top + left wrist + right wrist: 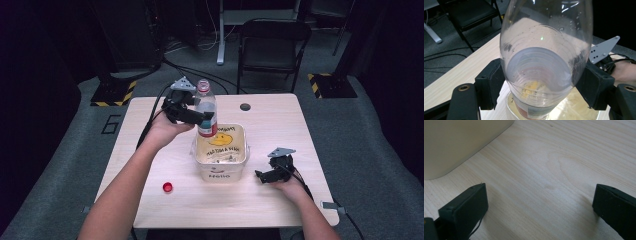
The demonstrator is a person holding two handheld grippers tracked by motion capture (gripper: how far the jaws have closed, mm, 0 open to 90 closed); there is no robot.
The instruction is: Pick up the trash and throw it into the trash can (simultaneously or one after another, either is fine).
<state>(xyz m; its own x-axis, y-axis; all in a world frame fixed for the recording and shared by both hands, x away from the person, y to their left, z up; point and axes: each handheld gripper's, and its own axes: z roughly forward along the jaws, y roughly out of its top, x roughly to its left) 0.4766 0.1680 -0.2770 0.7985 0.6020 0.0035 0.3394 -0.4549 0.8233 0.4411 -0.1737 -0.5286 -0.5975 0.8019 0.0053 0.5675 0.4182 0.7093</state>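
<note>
My left gripper (204,118) is shut on a clear plastic bottle (206,106), held roughly upright by its middle. A reddish ring marks the bottle's top, and its red-labelled lower end hangs over the cream bin (221,169) with a yellow print. In the left gripper view the bottle (544,37) sits squeezed between both black pads of the left gripper (541,85), with the bin (584,111) below. A red cap (168,187) lies on the table (280,125) at the front left. My right gripper (270,175) rests open on the table right of the bin. Its jaws (540,205) hold nothing, and the bin wall (456,142) is close by.
The light wooden table has a round grommet hole (245,106) near its far edge. A black folding chair (272,45) stands behind the table. Cables and hazard-striped bases (114,93) lie on the grey floor.
</note>
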